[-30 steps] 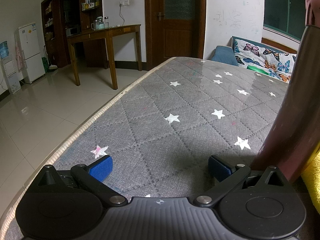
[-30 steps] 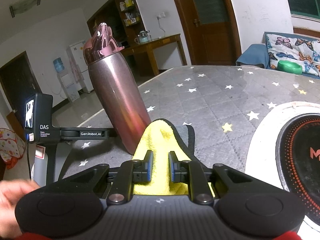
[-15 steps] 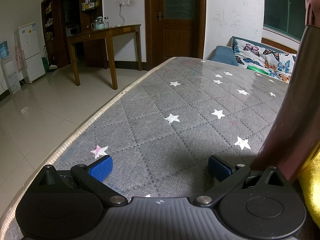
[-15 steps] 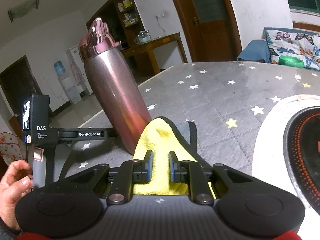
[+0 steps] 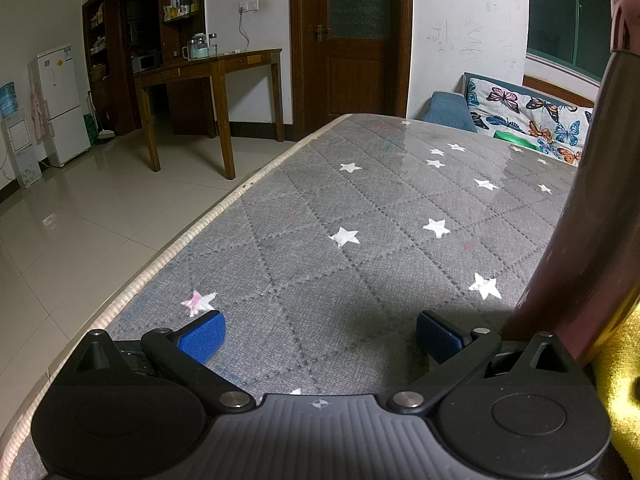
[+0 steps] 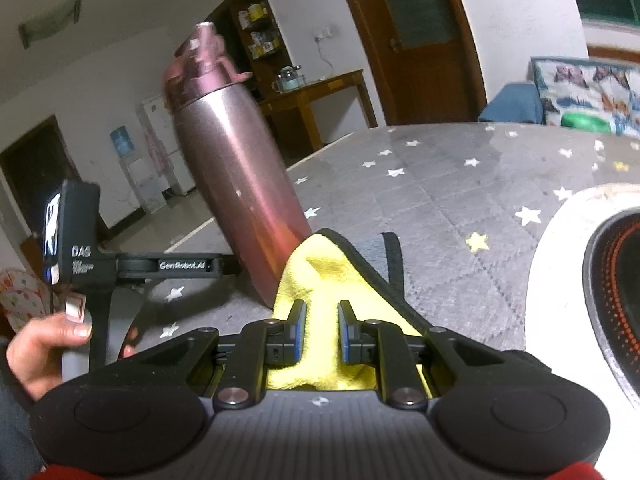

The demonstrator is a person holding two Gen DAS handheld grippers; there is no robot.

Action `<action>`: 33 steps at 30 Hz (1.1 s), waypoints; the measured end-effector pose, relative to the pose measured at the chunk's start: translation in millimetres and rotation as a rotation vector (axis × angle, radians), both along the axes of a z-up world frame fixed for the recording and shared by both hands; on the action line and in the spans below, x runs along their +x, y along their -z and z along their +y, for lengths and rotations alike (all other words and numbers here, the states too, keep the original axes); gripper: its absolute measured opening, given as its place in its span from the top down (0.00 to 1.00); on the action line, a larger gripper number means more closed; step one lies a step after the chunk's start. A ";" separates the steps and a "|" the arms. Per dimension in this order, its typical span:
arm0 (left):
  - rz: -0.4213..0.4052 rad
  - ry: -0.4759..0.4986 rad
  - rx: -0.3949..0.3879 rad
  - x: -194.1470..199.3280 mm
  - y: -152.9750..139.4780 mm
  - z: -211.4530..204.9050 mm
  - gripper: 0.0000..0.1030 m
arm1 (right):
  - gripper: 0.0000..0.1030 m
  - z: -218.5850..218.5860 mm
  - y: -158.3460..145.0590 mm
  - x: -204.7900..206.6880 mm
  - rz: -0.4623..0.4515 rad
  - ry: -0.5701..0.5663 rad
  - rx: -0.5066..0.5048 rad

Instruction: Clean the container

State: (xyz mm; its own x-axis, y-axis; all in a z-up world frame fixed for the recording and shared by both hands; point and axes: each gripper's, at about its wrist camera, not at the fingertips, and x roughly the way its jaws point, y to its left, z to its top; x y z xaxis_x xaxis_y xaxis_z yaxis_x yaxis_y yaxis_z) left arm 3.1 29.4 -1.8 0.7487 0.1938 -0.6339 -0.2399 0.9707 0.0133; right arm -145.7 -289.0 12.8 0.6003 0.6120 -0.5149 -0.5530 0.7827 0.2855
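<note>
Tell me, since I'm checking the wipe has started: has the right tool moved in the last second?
Yes. The right tool, shut on the yellow cloth, has shifted: against it, the pink bottle and door slid rightward in view.

Bottle and cloth, near left on the table.
Bottle (image 6: 236, 184) stands left of, touching, the cloth (image 6: 340, 276); cooker (image 6: 600, 280) sits right.

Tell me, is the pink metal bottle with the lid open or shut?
Shut, as far as visible: the pink metal bottle carries its pink lid on its neck. The lid is blurred, so its spout cannot be judged.
</note>
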 end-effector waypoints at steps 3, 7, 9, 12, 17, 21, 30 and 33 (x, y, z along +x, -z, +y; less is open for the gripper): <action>0.000 0.000 0.000 -0.1 0.0 -0.7 0.00 | 0.85 3.8 -1.0 -8.2 -0.038 -0.009 -0.040; 0.000 0.000 0.001 -0.2 0.2 -0.7 0.00 | 0.85 4.1 0.5 -7.0 -0.044 -0.025 -0.034; 0.000 0.000 0.001 -0.3 0.2 -0.5 0.00 | 0.85 3.7 1.7 -2.7 -0.031 -0.041 -0.019; 0.000 0.000 0.001 -0.3 0.3 -0.8 0.00 | 0.85 0.7 3.9 2.9 -0.004 -0.053 0.015; 0.000 0.000 0.001 -0.2 0.0 -0.6 0.00 | 0.85 -1.3 5.8 4.7 0.009 -0.053 0.031; 0.000 0.000 0.002 -0.2 -0.1 0.1 0.00 | 0.85 2.1 4.9 1.4 -0.012 -0.048 0.005; 0.003 0.001 0.001 -0.4 -1.0 -3.9 0.00 | 0.85 1.8 5.1 -0.6 -0.014 -0.045 0.007; 0.011 0.025 -0.001 -8.4 -2.7 -10.9 0.00 | 0.85 3.0 3.6 -4.0 -0.029 -0.049 -0.015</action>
